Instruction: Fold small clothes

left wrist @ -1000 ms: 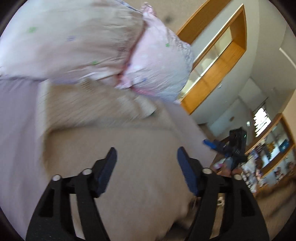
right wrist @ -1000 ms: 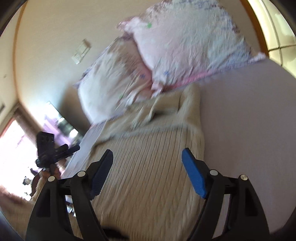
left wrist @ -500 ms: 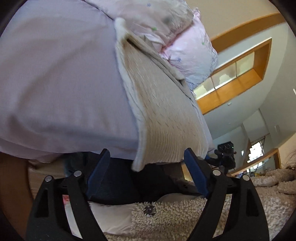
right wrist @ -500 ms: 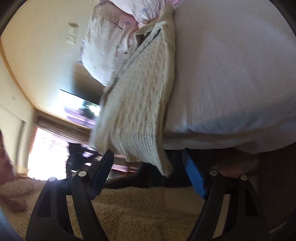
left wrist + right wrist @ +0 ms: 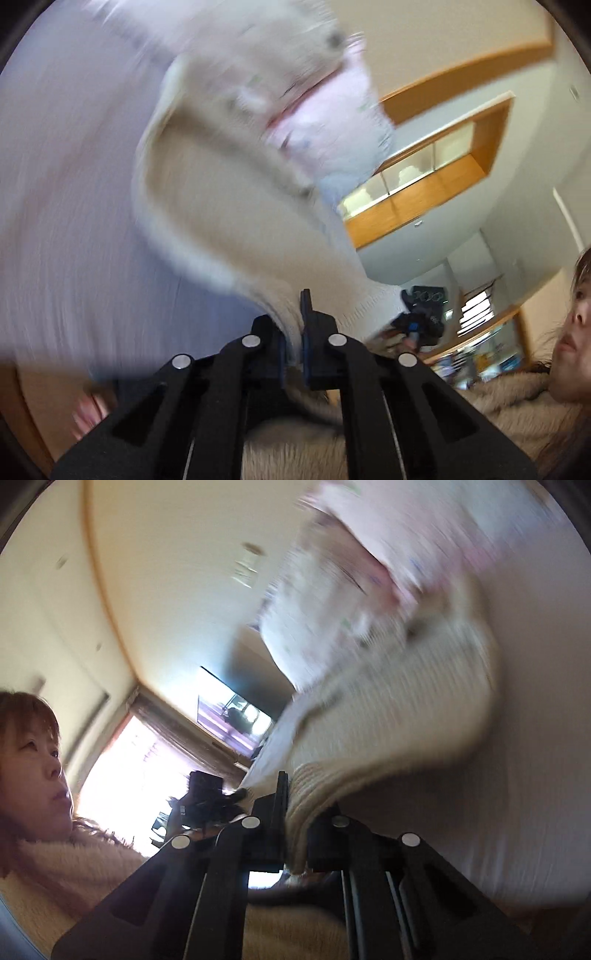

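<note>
A cream cable-knit sweater (image 5: 229,206) lies on a pale bed sheet (image 5: 66,206), its near hem lifted off the bed edge. My left gripper (image 5: 293,332) is shut on the hem at one corner. My right gripper (image 5: 295,812) is shut on the other hem corner of the sweater (image 5: 399,709). Each gripper shows small in the other's view, the right one (image 5: 421,317) and the left one (image 5: 207,797). Both views are motion-blurred.
Two pink floral pillows (image 5: 317,110) lie at the head of the bed beyond the sweater, and show in the right wrist view (image 5: 369,590). The person in a fuzzy beige top (image 5: 48,878) is close behind the grippers. A wood-framed window (image 5: 436,173) is in the wall.
Both grippers were open near the hanging hem half a second ago. Now both have closed on the hem and lifted it upward over the bed.
</note>
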{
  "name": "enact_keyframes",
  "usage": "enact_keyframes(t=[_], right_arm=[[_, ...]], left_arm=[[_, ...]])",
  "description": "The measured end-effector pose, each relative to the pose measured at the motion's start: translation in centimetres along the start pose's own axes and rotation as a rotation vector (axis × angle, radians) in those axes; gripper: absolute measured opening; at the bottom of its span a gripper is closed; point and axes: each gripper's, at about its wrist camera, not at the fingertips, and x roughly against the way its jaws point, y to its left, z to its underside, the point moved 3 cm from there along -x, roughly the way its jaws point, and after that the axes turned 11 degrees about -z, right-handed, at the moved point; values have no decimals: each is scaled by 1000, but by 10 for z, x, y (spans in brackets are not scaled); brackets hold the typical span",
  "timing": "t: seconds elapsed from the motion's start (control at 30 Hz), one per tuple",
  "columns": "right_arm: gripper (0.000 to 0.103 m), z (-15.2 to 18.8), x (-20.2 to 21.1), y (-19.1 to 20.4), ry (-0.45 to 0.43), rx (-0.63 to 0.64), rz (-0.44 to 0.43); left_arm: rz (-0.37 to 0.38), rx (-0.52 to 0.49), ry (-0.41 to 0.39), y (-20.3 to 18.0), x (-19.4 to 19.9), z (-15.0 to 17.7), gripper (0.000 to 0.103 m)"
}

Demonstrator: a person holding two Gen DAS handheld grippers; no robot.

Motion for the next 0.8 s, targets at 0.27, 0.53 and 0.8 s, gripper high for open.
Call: enact_keyframes(t=[0.27, 0.53, 0.8], right_arm=[[8, -170, -59, -70, -238, 86, 263], [85, -158, -49, -174, -263, -216, 640], [87, -142, -47, -196, -255, -251, 632]], left_arm=[[-170, 36, -261, 16, -53, -185, 7], [-317, 152, -197, 73, -96, -230, 70], [-379, 174, -37, 106, -86, -191, 74]])
